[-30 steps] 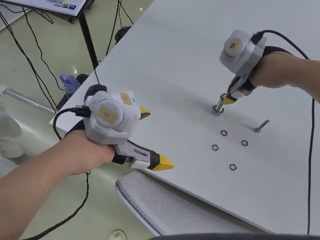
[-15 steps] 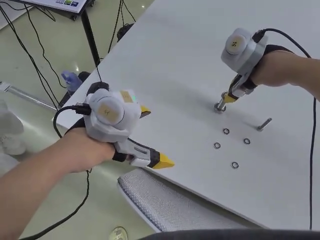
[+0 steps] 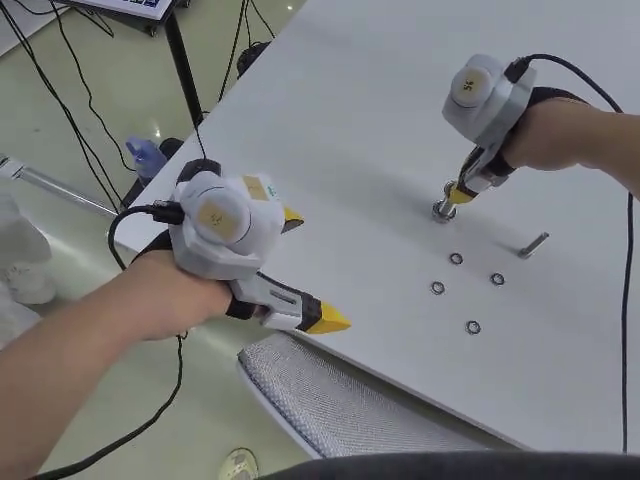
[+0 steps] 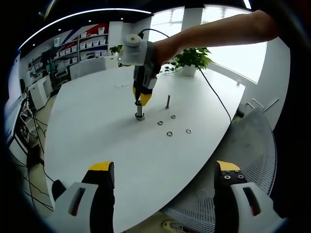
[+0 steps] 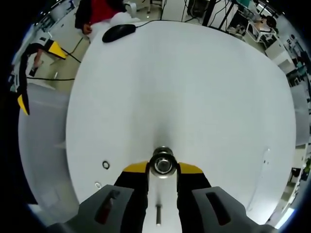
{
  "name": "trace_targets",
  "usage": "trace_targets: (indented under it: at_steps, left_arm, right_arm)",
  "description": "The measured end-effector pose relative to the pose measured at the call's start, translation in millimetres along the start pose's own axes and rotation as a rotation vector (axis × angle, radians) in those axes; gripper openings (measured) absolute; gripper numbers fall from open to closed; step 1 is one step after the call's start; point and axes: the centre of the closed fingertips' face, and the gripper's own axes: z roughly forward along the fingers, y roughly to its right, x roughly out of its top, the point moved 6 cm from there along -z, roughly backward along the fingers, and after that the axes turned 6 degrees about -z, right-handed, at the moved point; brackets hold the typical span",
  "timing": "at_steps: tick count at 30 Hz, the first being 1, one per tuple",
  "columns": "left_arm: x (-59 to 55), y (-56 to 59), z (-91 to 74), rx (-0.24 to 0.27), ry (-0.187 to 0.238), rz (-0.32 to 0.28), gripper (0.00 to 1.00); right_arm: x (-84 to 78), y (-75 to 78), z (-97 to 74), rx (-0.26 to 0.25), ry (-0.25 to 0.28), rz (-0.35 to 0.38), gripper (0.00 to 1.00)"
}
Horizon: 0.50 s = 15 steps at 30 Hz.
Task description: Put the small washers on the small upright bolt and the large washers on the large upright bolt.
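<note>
The large upright bolt (image 3: 443, 210) stands on the white tabletop (image 3: 350, 120), and everything else is placed from it. The right hand-held gripper (image 3: 456, 195) points down right over the bolt, its yellow tips just above the bolt's top. In the right gripper view the two jaws stand narrow, one close on each side of the bolt's round head (image 5: 163, 165). I cannot tell whether they press on it or only flank it.

Four small washers lie flat and loose on the tabletop near the bolt, on the side toward the person. One (image 3: 456, 258) is nearest the bolt, two more (image 3: 437, 288) (image 3: 497, 279) lie a little farther out, and the last (image 3: 473, 327) is farthest. None touches another.

The small upright bolt (image 3: 533, 245) stands apart from the large bolt, off to the person's right of it and just beyond the washers. In the left gripper view it shows as a thin, bare upright pin (image 4: 167, 101).

The left hand-held gripper (image 3: 310, 268) is well apart from the large bolt, at the near edge of the tabletop, with its jaws spread wide and nothing between them. Its own view looks across the tabletop at the bolt (image 4: 140, 115) and the right hand-held gripper (image 4: 141, 98) above it. A grey mesh chair (image 3: 330, 400) sits below the tabletop edge, on the person's side of the bolt.
</note>
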Motion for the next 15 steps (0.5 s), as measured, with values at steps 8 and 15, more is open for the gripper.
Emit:
trace_targets:
  at_steps: [8,15]
  left_arm:
    - [2.6,-0.6,2.0,-0.003,0.009,0.006,0.84]
    - [2.9,-2.3,2.5,-0.002,0.018,-0.001,0.85]
  right_arm:
    - [1.2,-0.3,5.2,-0.001,-0.006,-0.006,0.21]
    - [0.2,2.1,13.3,0.004,-0.012,0.002,0.21]
